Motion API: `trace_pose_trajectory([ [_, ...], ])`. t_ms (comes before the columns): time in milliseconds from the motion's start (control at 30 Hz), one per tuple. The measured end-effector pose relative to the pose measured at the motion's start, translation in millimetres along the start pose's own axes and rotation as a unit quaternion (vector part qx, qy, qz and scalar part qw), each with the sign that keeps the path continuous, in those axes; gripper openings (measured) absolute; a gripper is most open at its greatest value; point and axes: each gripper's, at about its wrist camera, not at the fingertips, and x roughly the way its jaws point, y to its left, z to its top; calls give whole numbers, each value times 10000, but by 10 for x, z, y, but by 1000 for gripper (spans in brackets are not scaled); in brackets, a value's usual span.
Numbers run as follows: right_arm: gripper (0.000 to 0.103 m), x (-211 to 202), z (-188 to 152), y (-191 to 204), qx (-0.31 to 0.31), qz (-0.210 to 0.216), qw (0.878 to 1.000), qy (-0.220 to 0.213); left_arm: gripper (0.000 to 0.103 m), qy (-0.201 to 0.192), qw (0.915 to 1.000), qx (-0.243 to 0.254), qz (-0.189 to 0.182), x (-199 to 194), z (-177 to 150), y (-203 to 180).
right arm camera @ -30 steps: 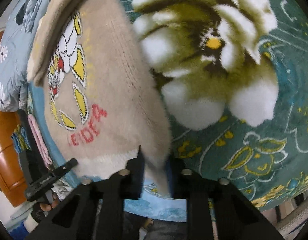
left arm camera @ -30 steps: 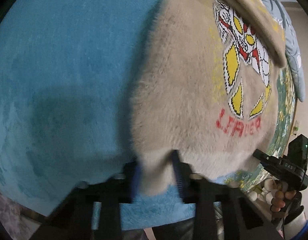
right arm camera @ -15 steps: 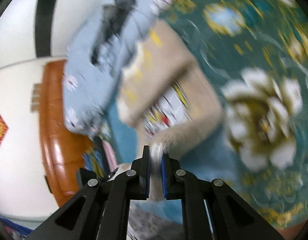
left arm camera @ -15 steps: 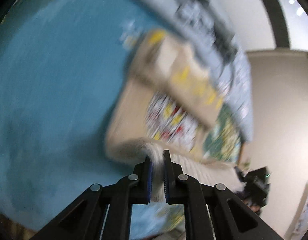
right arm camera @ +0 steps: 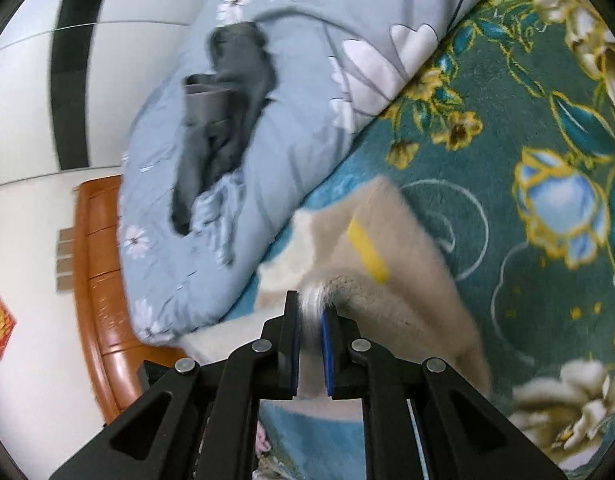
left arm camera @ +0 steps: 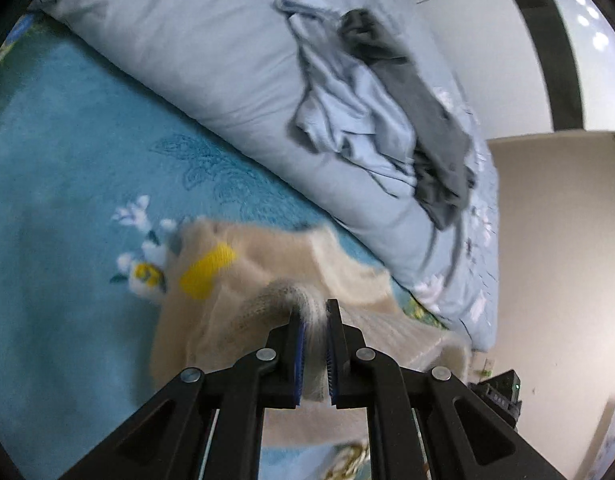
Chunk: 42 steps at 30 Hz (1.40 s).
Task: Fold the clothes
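Gripping the pale hem of the beige sweater, the left gripper had its two fingers closed on a pinch of fuzzy knit in the left wrist view. One sweater lay on the bed, near the blue floral duvet bunched along the bed's far edge, with its lower part lifted toward the camera. On that duvet sat one crumpled light blue garment and one dark grey garment, touching each other. The teal fleece blanket spread beneath the sweater.

From the right wrist view, the right gripper was likewise clamped on the sweater's hem, the white ribbing squeezed between its blue pads. The sweater draped from there across the dark green flowered blanket, just beside the duvet. One wooden headboard stood beyond.

The knit looked thick, soft and light, likely to sag and stretch between the two holds rather than keep a crease. Holding it at the two hem corners, as here, seemed the sound choice, since the ribbed edge gives firmer purchase than the loose pile.
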Motion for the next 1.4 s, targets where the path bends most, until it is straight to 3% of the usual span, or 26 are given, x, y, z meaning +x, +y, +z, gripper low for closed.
trace_pose_trajectory([
  [200,10,316,225,-170,231,-334,9990,201,12,181,9989,-416,114,298,120,237],
  [400,12,377,309,-195,113,-420,9984,348,17,250,9977,-631,-90,364,151,336],
  [500,21,327,313,-130,-31,-385,9987,328,31,190,9976,-587,-305,286,138,289],
  [600,42,234,300,-47,-183,-299,9992,206,56,-37,9977,-506,-456,133,129,220],
  [667,44,151,295,-5,-274,-296,9991,86,61,-192,9978,-426,-468,20,139,192],
  [733,45,69,291,14,-357,-377,9986,-40,69,-308,9988,-226,-297,-65,144,165],
  [800,48,-18,272,-12,-406,-482,9979,-151,77,-360,9990,207,142,-103,112,136],
  [833,57,-45,256,-39,-394,-527,9977,-177,80,-359,9978,420,356,-106,89,130],
  [867,65,-66,233,-86,-378,-582,9974,-183,81,-357,9957,633,569,-110,67,123],
  [933,68,-89,173,-199,-345,-695,9969,-151,82,-303,9899,1017,942,-99,17,126],
  [1067,70,-31,33,-422,-292,-868,9958,79,82,259,9853,1257,1132,109,-128,325],
  [1233,70,165,-33,-550,-323,-888,9949,344,82,542,9895,864,1021,278,-137,623],
  [1400,70,348,47,-531,-426,-765,9952,445,82,676,9932,777,544,376,-63,712],
])
